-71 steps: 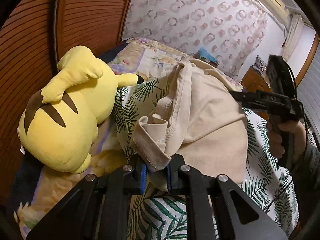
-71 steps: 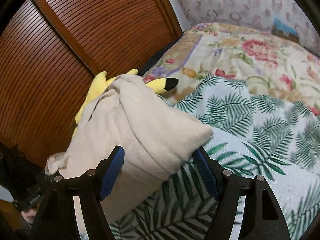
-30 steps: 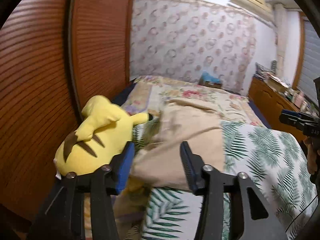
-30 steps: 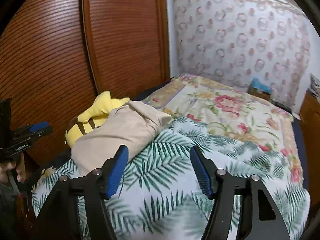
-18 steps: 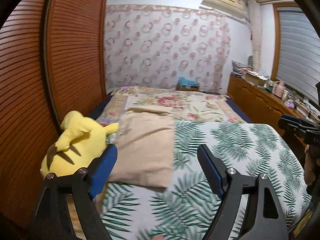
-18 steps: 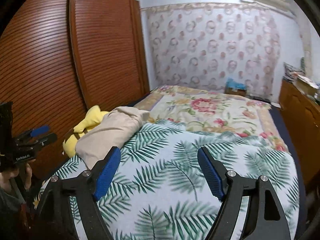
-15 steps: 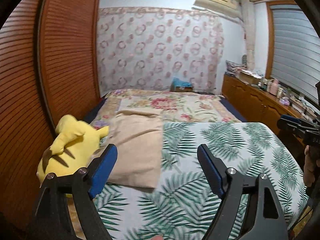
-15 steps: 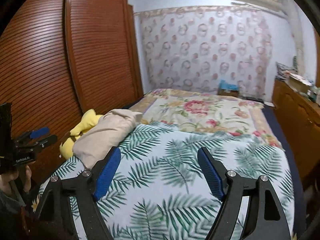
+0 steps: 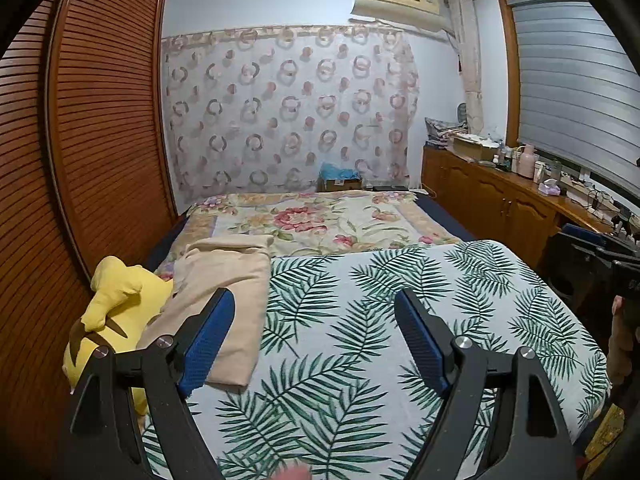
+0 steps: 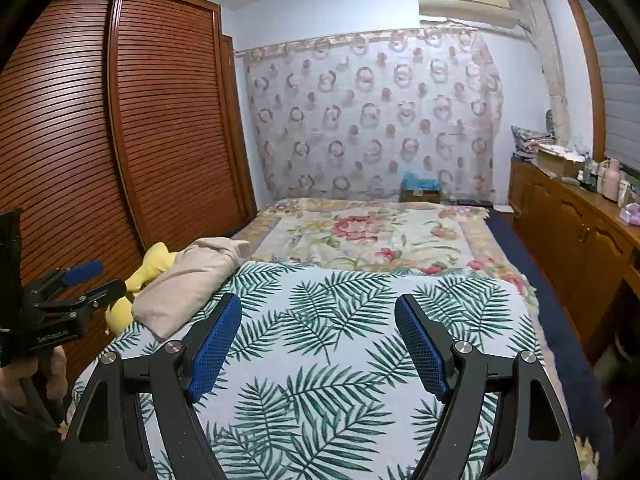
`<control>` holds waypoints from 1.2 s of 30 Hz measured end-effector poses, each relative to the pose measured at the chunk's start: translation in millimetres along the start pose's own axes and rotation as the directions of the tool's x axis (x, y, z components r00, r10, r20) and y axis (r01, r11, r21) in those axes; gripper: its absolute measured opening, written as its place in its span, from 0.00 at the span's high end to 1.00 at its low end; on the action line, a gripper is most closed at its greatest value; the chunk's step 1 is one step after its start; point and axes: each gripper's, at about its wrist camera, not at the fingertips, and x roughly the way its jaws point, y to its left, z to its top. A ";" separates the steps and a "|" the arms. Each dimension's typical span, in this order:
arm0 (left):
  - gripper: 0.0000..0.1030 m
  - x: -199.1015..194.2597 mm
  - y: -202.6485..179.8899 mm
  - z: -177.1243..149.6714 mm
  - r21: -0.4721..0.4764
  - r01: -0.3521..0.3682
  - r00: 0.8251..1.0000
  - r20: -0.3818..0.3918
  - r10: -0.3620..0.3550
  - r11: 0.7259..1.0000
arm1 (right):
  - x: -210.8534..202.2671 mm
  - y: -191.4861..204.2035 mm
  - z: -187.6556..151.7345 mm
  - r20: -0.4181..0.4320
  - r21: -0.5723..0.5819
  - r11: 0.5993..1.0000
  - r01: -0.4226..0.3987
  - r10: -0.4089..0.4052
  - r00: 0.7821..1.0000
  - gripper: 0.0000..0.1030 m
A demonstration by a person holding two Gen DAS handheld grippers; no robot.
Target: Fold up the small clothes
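1. My left gripper [image 9: 314, 322] hangs above the bed with its blue-padded fingers [image 9: 206, 338] spread wide and nothing between them.
2. My right gripper [image 10: 318, 326] is the same: fingers [image 10: 422, 346] wide apart, empty, over the white bedspread printed with green palm leaves [image 10: 340, 328].
3. The folded beige cotton garment [image 9: 222, 292] lies flat along the left edge of that bedspread, a long rectangle with its far end reaching the floral quilt [image 9: 320, 220].
4. In the right wrist view the garment [image 10: 188, 280] looks slightly humped; I think its left side rests against the toy, but the contact is hard to make out from here.
5. The yellow plush toy with brown stripes [image 9: 112, 312] sits just beside the garment, between it and the slatted brown wooden wardrobe doors [image 9: 80, 152].
6. Neither gripper touches the garment; both are well apart from it, nearer the foot of the bed.
7. A wooden cabinet run [image 9: 500, 200] with small bottles and boxes on top lines the right wall.
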 end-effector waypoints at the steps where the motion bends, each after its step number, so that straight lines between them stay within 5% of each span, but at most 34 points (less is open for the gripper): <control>1: 0.20 -0.1 -1.7 -0.3 0.001 0.009 1.000 0.000 -0.009 1.000 | -4.0 0.1 -1.7 0.003 0.001 1.000 0.000 0.000 1.000 0.22; 36: 0.20 -3.7 -6.0 2.8 -0.021 0.001 1.000 0.015 -0.001 1.000 | -31.0 -19.4 -9.1 0.005 0.000 1.000 0.023 -0.023 1.000 0.22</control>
